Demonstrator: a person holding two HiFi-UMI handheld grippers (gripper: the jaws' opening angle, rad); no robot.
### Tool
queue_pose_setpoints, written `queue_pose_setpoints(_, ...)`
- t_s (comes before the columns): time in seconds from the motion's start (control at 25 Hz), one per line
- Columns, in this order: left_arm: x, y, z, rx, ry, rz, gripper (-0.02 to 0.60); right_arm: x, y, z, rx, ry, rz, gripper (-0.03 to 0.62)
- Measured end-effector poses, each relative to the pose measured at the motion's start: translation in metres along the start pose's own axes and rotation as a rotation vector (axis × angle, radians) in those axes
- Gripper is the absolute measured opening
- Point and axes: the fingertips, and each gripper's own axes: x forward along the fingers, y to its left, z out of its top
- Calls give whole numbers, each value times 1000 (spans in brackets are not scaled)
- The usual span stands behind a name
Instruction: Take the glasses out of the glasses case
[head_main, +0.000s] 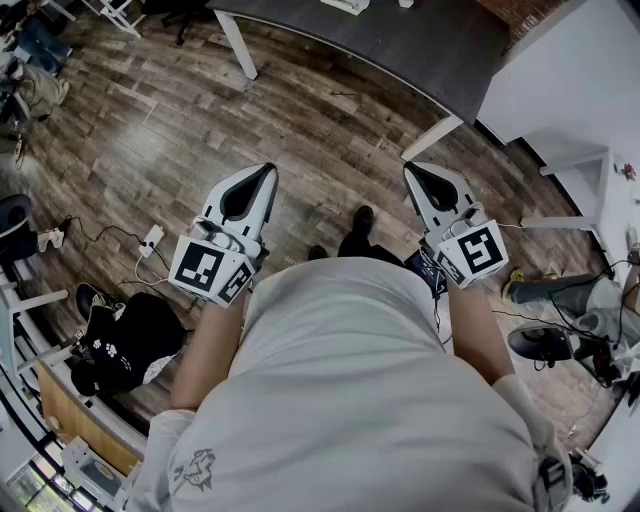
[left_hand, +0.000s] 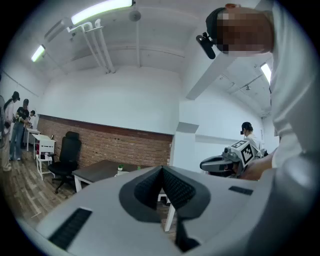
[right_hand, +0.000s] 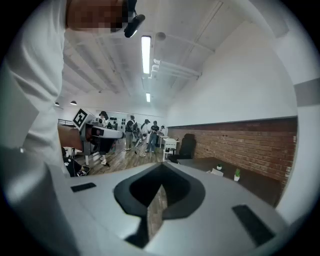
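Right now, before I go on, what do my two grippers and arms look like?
The left gripper and the right gripper have white-grey shells tapering to a point, with black ribbed pads inside. Each carries a white cube with black square markers: the left cube, the right cube. The person wears a light short-sleeved T-shirt with a small print on the left sleeve.

Neither glasses nor glasses case visible (any view).

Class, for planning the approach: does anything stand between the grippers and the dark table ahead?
Nothing visible does: only wooden floor lies between the left gripper, the right gripper and the dark table. No glasses case shows in any view.
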Motion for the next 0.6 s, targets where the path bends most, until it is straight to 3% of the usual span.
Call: queue_pose_setpoints(0.6,15,2,-12,-8,8,-11,11,0,-14,-12,8,3,-6,5)
